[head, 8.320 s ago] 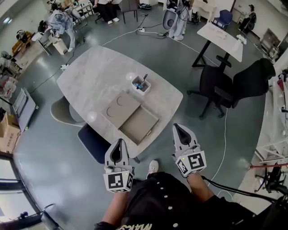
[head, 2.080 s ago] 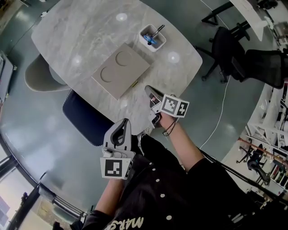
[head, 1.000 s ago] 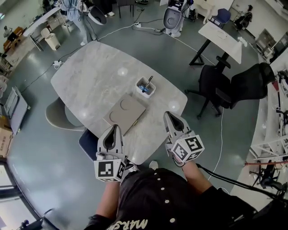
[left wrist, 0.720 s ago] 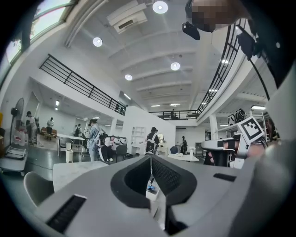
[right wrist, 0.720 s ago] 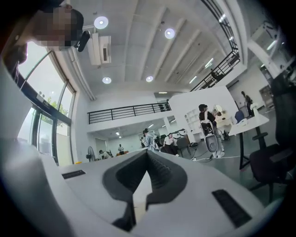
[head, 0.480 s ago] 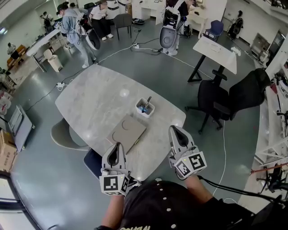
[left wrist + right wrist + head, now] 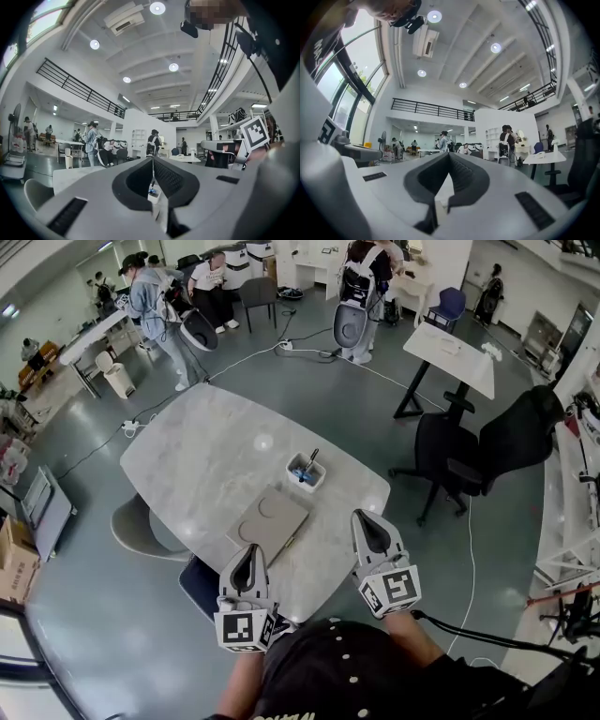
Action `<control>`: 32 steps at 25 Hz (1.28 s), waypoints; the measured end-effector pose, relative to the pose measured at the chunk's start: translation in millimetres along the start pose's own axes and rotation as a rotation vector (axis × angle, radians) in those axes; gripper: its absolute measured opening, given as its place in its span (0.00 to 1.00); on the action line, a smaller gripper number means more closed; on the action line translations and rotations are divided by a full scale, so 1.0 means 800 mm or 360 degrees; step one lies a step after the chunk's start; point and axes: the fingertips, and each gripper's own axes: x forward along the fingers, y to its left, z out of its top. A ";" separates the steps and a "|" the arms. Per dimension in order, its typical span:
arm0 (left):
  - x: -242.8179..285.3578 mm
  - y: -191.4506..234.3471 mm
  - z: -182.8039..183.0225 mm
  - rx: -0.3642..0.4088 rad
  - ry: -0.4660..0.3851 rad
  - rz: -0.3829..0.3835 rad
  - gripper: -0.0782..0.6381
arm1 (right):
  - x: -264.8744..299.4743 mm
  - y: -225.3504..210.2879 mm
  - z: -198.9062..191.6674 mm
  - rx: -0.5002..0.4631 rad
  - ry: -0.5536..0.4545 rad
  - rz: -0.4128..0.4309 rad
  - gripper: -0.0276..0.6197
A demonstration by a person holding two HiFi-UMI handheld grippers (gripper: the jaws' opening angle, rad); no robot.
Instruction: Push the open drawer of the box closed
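Head view has the box [image 7: 270, 519] lying flat on the near part of the marble table [image 7: 202, 451]. Its drawer front looks flush with the body, so I'd judge the drawer shut, or all but shut. The box's long axis seems to run from 7 o'clock to 1 o'clock, with the drawer side facing 4 o'clock.

The left gripper [image 7: 249, 551] hangs by the table's near edge at 6 o'clock from the box and is the nearer of the two. The right gripper [image 7: 365, 518] sits out at 3 o'clock. Both are clear of the box, and each has its jaws pressed together on nothing. Any finishing nudge would go toward 10 o'clock, and the right one looks better lined up for it.

A white pen cup [image 7: 307, 472] stands just beyond the box at 1 o'clock. The drawer's seam and pull are too small to make out, and neither gripper view gives a clear sight of the box.
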 end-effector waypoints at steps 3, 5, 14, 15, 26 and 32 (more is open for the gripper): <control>-0.001 -0.001 0.002 0.0002 -0.0015 -0.0021 0.14 | 0.002 0.005 -0.004 -0.0006 0.0012 0.0003 0.04; -0.002 -0.003 0.006 0.0010 -0.0026 -0.0031 0.13 | 0.002 0.006 -0.005 0.0015 0.0014 0.0005 0.04; -0.007 0.003 0.004 0.0036 0.0000 0.0011 0.14 | 0.007 0.019 -0.007 0.0009 0.0025 0.0075 0.04; -0.008 0.003 0.005 0.0042 -0.0002 0.0012 0.13 | 0.007 0.020 -0.006 0.0011 0.0026 0.0079 0.04; -0.012 -0.002 0.004 0.0065 -0.0011 0.0010 0.14 | 0.008 0.027 -0.006 0.0024 0.0024 0.0119 0.04; -0.014 -0.001 0.007 0.0069 -0.0006 0.0019 0.13 | 0.007 0.028 -0.008 0.0047 0.0037 0.0114 0.04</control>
